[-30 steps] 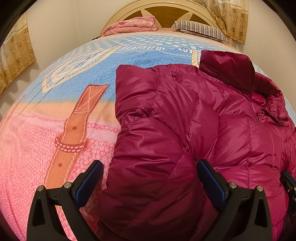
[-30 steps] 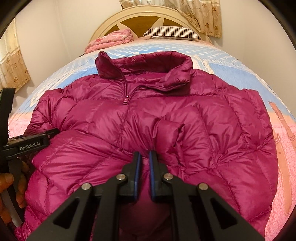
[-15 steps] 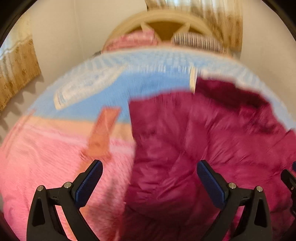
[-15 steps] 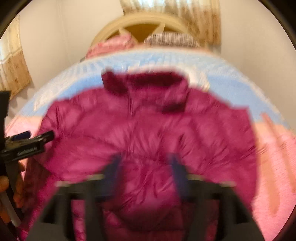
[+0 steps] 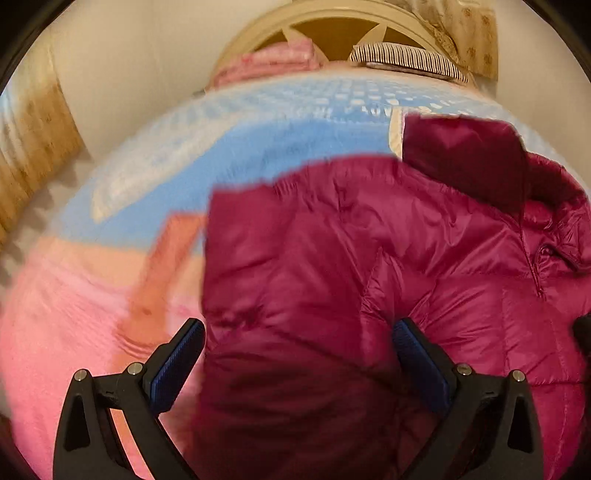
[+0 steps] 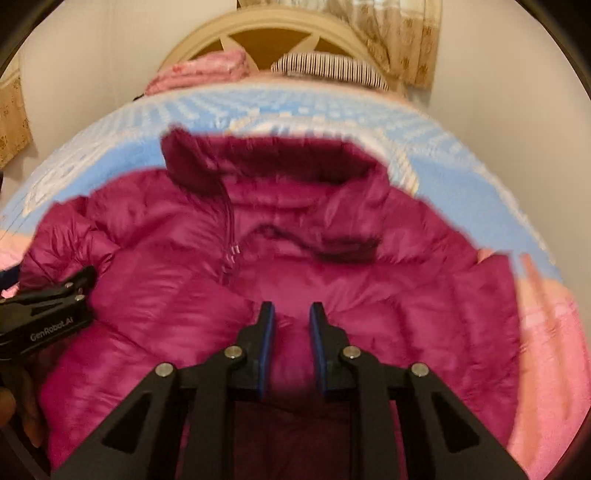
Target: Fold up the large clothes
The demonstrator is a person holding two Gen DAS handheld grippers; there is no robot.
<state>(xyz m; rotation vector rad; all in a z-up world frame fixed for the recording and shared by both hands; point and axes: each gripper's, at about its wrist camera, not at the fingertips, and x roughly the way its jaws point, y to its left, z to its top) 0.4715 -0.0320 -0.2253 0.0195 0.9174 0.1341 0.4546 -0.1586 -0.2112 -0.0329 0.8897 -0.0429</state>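
Observation:
A magenta puffer jacket lies front-up on the bed with its collar toward the headboard; it also shows in the right wrist view. My left gripper is open wide over the jacket's left side, with fabric between its jaws. My right gripper sits over the jacket's lower middle, its jaws narrowly apart with a fold of fabric between them; whether they pinch it is unclear. The left gripper's body shows at the left edge of the right wrist view.
The bed has a blue and pink patterned cover. A pink folded blanket and a striped pillow lie by the cream headboard. Curtains hang at the back right, and walls are close on both sides.
Both grippers have pulled back and risen, so the jacket looks smaller. The right gripper's jaws, shut on a fold a second ago, now stand a little apart. The left stays open.

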